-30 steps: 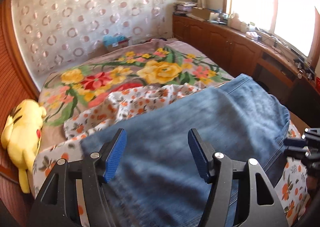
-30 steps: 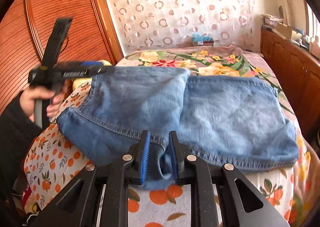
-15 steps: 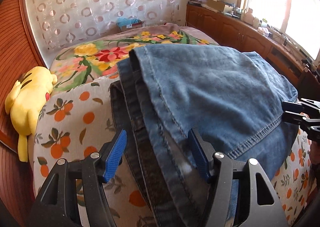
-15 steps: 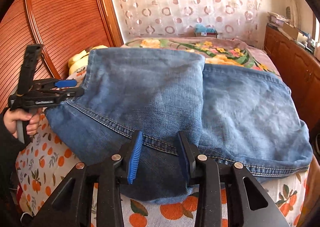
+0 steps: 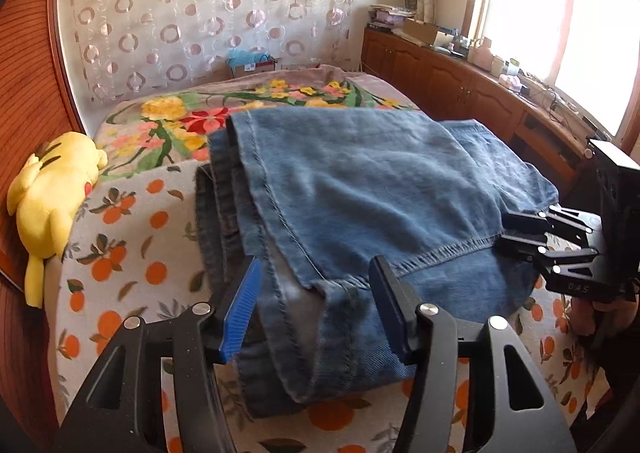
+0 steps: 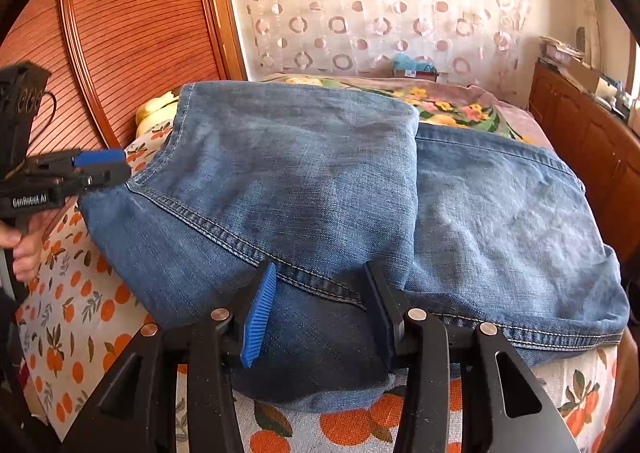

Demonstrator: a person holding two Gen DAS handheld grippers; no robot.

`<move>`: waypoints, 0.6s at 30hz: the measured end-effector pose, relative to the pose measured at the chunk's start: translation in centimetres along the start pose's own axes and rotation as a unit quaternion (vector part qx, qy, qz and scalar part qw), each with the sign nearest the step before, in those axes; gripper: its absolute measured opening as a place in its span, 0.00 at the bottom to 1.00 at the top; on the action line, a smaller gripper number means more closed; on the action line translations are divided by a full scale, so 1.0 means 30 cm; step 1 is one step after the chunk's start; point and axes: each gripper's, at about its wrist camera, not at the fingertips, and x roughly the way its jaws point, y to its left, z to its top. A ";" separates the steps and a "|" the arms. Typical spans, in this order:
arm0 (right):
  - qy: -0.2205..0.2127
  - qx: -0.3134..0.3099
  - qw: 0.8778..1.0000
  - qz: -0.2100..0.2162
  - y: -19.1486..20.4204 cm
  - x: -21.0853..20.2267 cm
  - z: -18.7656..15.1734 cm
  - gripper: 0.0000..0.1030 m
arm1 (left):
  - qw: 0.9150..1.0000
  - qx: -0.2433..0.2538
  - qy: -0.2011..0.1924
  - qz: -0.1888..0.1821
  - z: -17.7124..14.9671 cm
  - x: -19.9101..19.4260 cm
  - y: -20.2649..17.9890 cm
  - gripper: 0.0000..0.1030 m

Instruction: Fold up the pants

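The blue denim pants (image 5: 360, 205) lie folded in layers on the orange-print sheet; they also fill the right wrist view (image 6: 320, 205). My left gripper (image 5: 316, 309) is open, its fingers apart over the near end of the folded stack, holding nothing. My right gripper (image 6: 318, 313) is open over the front hem edge, also empty. The right gripper shows at the right edge of the left wrist view (image 5: 560, 245), beside the pants' hem. The left gripper shows at the left of the right wrist view (image 6: 80, 169), at the pants' left corner.
A yellow plush toy (image 5: 52, 193) lies at the bed's left edge by the wooden headboard (image 6: 132, 37). A floral blanket (image 5: 224, 113) covers the far bed. Wooden cabinets (image 5: 460, 89) run along the right under the window. A box (image 5: 252, 63) sits at the far wall.
The right gripper has let go of the pants' hem and opened wide. The pants leg has been laid over and settled flat. The left gripper has drawn back toward the near end.
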 end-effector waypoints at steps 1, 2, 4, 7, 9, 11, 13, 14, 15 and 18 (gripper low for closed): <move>0.000 0.000 1.000 0.000 0.001 0.000 -0.001 0.45 | 1.000 0.001 0.005 0.002 -0.005 0.008 -0.005 0.49; 0.000 0.000 1.000 0.000 0.001 0.000 -0.001 0.45 | 1.000 0.000 0.012 0.004 -0.013 0.017 -0.009 0.48; 0.000 0.000 1.000 0.000 0.001 0.000 -0.002 0.45 | 1.000 -0.010 0.015 0.002 -0.032 0.021 -0.009 0.44; -0.001 0.000 1.000 -0.001 0.003 0.000 -0.001 0.45 | 1.000 -0.015 0.010 -0.004 -0.042 0.002 -0.010 0.36; 0.000 0.000 1.000 -0.001 0.001 0.003 0.000 0.45 | 1.000 -0.018 0.011 -0.010 -0.047 -0.008 -0.013 0.27; -0.001 -0.001 1.000 -0.002 0.001 0.002 0.000 0.45 | 1.000 -0.014 0.009 -0.011 -0.053 -0.020 -0.022 0.17; -0.002 -0.001 1.000 -0.003 0.002 0.001 -0.001 0.45 | 1.000 -0.014 0.004 -0.009 -0.057 -0.037 -0.029 0.13; -0.004 -0.001 1.000 -0.003 0.002 -0.003 -0.001 0.45 | 1.000 -0.018 -0.004 -0.006 -0.059 -0.047 -0.026 0.12; -0.008 0.000 1.000 -0.004 0.002 -0.007 -0.001 0.45 | 1.000 -0.024 -0.017 -0.005 -0.065 -0.067 -0.021 0.11; -0.026 -0.001 1.000 -0.012 0.005 -0.034 -0.006 0.45 | 0.999 -0.034 -0.029 0.010 -0.077 -0.097 -0.012 0.03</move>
